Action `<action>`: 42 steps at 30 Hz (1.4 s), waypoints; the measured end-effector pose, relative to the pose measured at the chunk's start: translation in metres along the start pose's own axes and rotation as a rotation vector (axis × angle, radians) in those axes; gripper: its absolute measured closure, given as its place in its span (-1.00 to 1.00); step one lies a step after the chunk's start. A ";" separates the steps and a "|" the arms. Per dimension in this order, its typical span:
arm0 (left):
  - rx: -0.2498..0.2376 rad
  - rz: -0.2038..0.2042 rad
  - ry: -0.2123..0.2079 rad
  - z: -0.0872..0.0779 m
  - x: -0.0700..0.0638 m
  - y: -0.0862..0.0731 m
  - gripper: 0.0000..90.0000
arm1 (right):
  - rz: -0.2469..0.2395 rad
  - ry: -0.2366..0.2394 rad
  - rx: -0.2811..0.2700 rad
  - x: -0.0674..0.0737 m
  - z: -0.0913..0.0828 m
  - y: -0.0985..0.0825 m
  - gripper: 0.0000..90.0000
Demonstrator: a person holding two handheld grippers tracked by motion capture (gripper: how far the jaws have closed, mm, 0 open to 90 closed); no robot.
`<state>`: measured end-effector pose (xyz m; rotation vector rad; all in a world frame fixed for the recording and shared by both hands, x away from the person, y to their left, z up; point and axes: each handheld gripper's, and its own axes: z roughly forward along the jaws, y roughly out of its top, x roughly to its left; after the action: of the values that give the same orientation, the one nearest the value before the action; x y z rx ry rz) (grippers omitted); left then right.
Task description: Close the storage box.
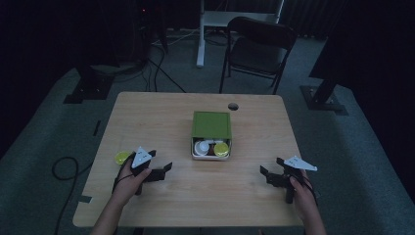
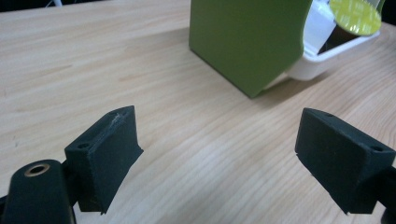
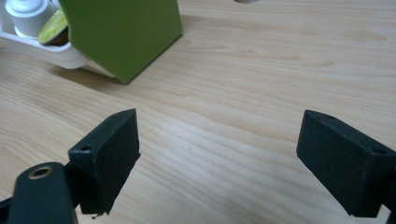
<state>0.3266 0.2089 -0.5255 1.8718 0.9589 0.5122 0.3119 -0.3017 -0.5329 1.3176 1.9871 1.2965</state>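
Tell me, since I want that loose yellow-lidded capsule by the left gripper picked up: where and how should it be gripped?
Grip the yellow capsule across its round sides, coming down from above with the left gripper, jaws open. It seems to lie lid-up on the table, apart from the green box, so a side pinch under the lid's edge looks likeliest to hold.

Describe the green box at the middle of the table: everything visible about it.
The green box is a matte olive-green sleeve, cardboard by its look, lying flat near the table's centre. A white tray slides out of its near end, partly drawn toward the person, carrying a white capsule and a yellow-lidded capsule. Both grippers are well clear of it, jaws open.
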 end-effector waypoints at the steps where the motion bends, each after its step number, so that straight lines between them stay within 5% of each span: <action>1: 0.000 -0.006 0.004 -0.001 0.000 -0.001 -0.69 | 0.001 -0.005 0.001 -0.001 -0.002 -0.001 -0.72; 18: 0.062 -0.034 0.049 -0.009 0.003 -0.018 -0.69 | 0.049 -0.143 0.031 -0.011 -0.026 -0.018 -0.72; 30: 0.105 -0.059 0.097 -0.009 -0.004 -0.021 -0.69 | 0.115 -0.386 0.130 -0.014 -0.026 -0.023 -0.74; 38: 0.167 -0.103 0.155 -0.008 -0.004 -0.023 -0.69 | 0.171 -0.498 0.196 -0.017 -0.024 -0.028 -0.74; 42: 0.181 -0.145 0.204 -0.009 -0.002 -0.024 -0.67 | 0.223 -0.504 0.194 -0.019 -0.023 -0.030 -0.74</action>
<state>0.3097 0.2183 -0.5423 1.9172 1.3039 0.5517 0.2892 -0.3328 -0.5502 1.7907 1.6722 0.7597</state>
